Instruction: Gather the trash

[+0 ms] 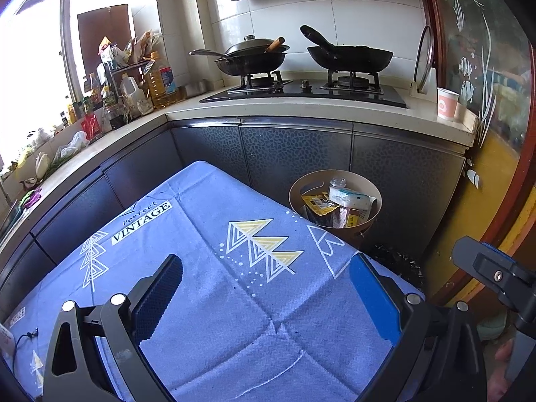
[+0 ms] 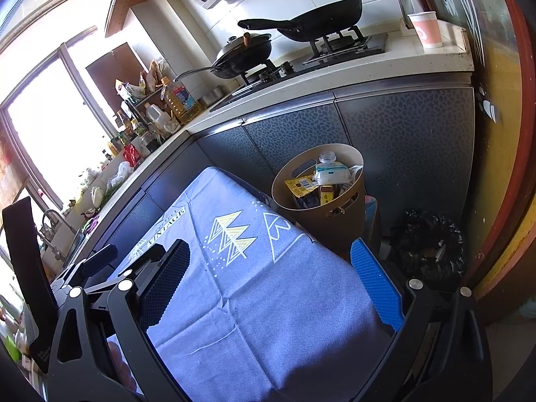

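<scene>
A round tan waste bin (image 1: 363,226) (image 2: 335,224) stands on the floor past the far right corner of a table under a blue patterned cloth (image 1: 217,268) (image 2: 268,301). Inside it lie a clear bottle (image 1: 336,184) (image 2: 326,157), a white packet (image 1: 351,197) (image 2: 330,171), a yellow wrapper (image 1: 318,202) (image 2: 299,184) and other packaging. My left gripper (image 1: 264,294) hangs open above the cloth with nothing between its fingers. My right gripper (image 2: 271,284) is open and empty too, over the cloth's right side, nearer the bin. Part of the right gripper (image 1: 495,274) shows in the left wrist view.
A cream kitchen counter (image 1: 301,107) wraps around the left and back, with a gas hob, two black woks (image 1: 350,55), oil bottles (image 1: 160,80) and a paper cup (image 1: 447,104) (image 2: 427,28). A black rubbish bag (image 2: 428,248) lies beside the bin, by a glass door (image 1: 485,67).
</scene>
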Demonstrator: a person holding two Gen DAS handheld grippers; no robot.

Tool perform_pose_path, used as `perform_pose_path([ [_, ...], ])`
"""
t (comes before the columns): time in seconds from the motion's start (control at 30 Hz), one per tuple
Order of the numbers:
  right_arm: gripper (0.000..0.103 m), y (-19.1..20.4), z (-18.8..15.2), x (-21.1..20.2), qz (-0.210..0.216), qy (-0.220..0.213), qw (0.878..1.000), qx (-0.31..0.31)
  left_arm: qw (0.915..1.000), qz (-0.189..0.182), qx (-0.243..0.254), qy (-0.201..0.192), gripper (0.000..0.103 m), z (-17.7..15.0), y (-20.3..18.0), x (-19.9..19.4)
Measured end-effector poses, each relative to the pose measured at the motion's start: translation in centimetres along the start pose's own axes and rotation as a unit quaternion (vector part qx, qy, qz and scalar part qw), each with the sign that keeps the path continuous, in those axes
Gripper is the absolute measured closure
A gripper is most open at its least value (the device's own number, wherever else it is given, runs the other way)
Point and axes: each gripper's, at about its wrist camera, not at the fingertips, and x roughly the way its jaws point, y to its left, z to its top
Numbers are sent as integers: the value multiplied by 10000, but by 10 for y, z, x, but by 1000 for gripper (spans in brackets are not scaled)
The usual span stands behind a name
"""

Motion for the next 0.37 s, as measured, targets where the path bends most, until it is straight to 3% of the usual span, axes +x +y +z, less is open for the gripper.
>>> perform_pose_path([
  [0.37, 6, -1, -3, -2, -6, -41, 9999, 130, 9999, -51, -100, 11, 4, 2, 3, -3],
])
